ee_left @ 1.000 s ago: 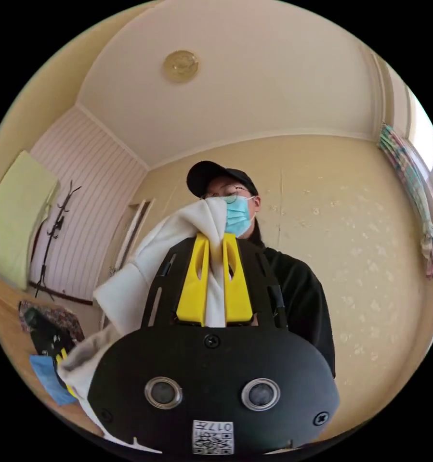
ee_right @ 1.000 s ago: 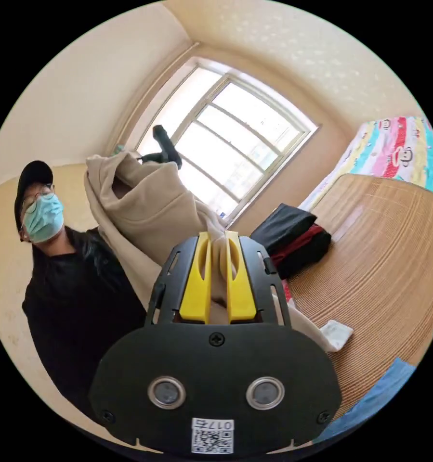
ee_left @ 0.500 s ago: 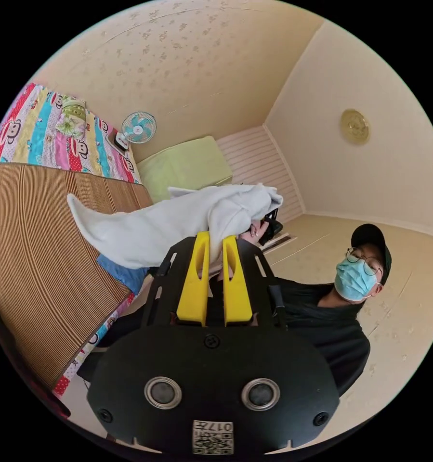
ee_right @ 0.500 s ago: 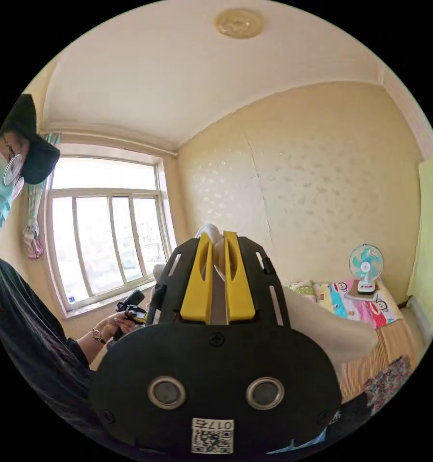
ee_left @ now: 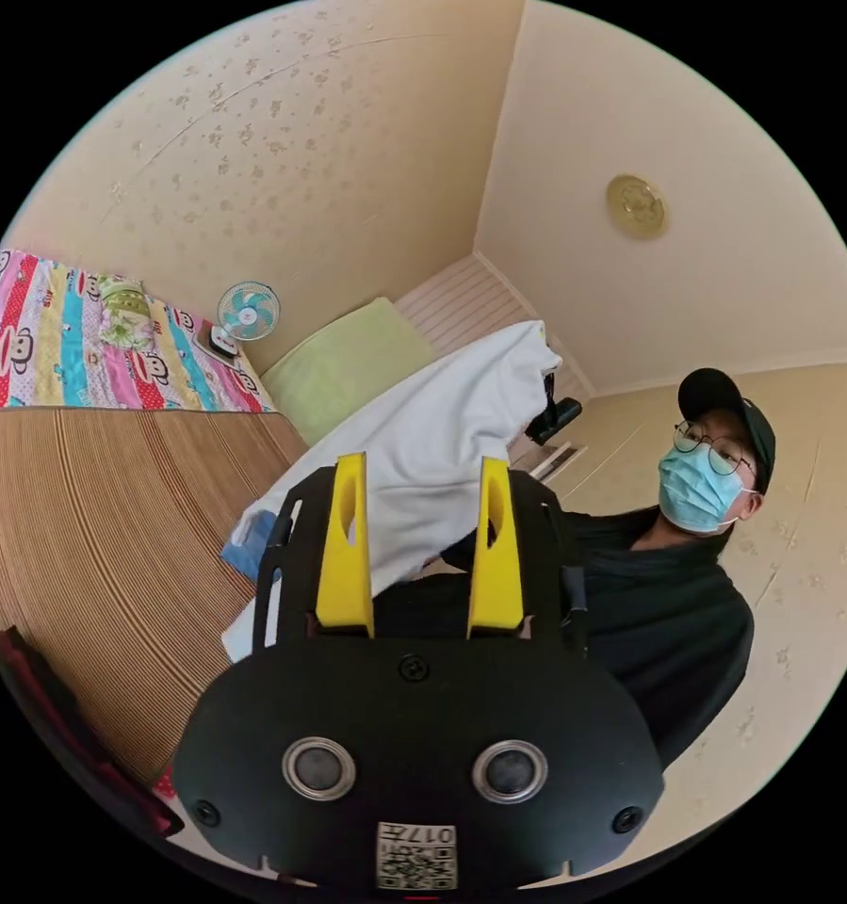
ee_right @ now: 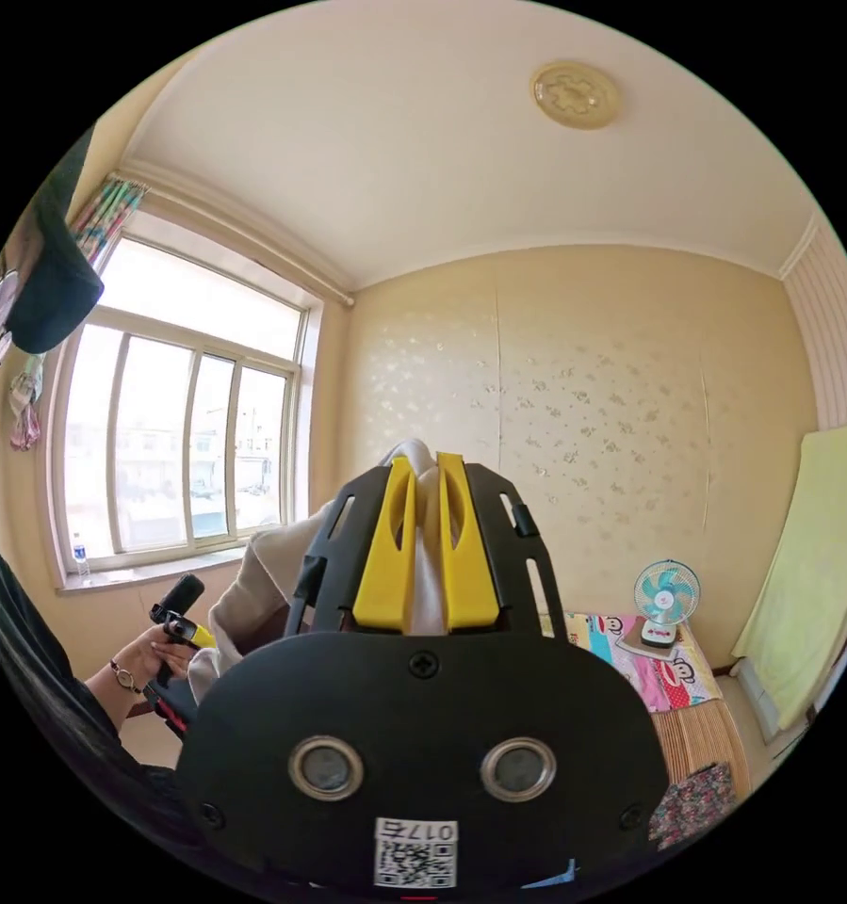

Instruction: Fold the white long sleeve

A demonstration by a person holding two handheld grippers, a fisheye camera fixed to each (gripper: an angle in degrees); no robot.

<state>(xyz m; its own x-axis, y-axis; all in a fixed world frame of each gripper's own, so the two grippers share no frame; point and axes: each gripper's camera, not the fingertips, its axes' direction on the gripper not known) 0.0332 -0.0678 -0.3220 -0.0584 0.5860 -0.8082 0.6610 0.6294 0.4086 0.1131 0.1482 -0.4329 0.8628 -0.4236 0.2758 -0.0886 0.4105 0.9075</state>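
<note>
In the left gripper view the white long sleeve (ee_left: 442,433) hangs in the air and slopes down toward the woven mat (ee_left: 93,527). Its top end is held up by my right gripper (ee_left: 550,419), beside the person. My left gripper (ee_left: 420,485) is open, its yellow jaws spread wide, with the cloth behind them and neither jaw pressing on it. In the right gripper view my right gripper (ee_right: 426,476) is shut on a fold of the white long sleeve (ee_right: 253,584), which drops away to the left. The left gripper (ee_right: 176,610) sits low at the left in a hand.
A person in black (ee_left: 668,603) stands close on the right. The bed carries a cartoon sheet (ee_left: 56,339), a small fan (ee_left: 247,314) and a green pad (ee_left: 348,363) against the wall. A window (ee_right: 159,443) is on the left. Patterned cloth (ee_right: 692,800) lies on the bed.
My left gripper has opened and let go of the white garment, which now hangs from the right gripper alone. Both cameras have swung a little.
</note>
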